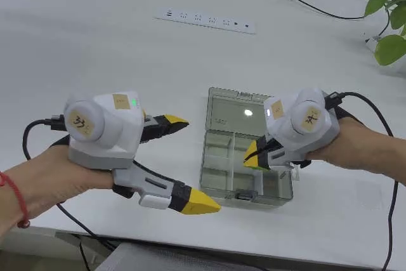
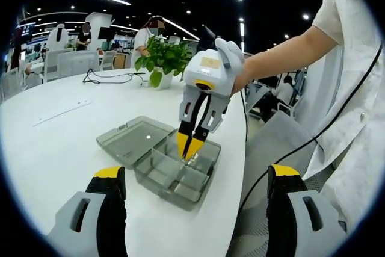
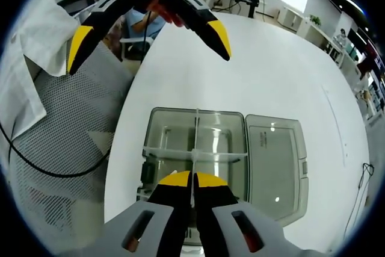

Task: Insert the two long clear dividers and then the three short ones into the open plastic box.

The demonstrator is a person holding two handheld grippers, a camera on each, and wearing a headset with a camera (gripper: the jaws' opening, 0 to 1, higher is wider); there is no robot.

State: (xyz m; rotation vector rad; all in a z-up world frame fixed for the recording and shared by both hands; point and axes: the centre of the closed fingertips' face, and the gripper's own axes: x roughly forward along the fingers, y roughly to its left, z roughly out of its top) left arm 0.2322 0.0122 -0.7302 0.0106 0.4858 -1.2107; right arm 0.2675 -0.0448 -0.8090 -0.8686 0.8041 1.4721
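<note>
Pinching a clear divider [image 3: 196, 130] upright inside the open plastic box [image 1: 209, 172] with the right gripper [image 1: 252, 155] closed tight, holding the left gripper [image 1: 195, 163] spread wide, empty, at the box's 9 o'clock.

Power strip [image 1: 206, 21] and leafy plant [image 1: 388, 49] on white table [image 1: 95, 42]

Bare table [image 1: 95, 55] left of box [image 1: 206, 172], right gripper [image 1: 252, 155] low over it (jaws pinching divider [image 3: 194, 142])

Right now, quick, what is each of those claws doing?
Left gripper: open, holding nothing.
Right gripper: shut on a clear divider.
</note>
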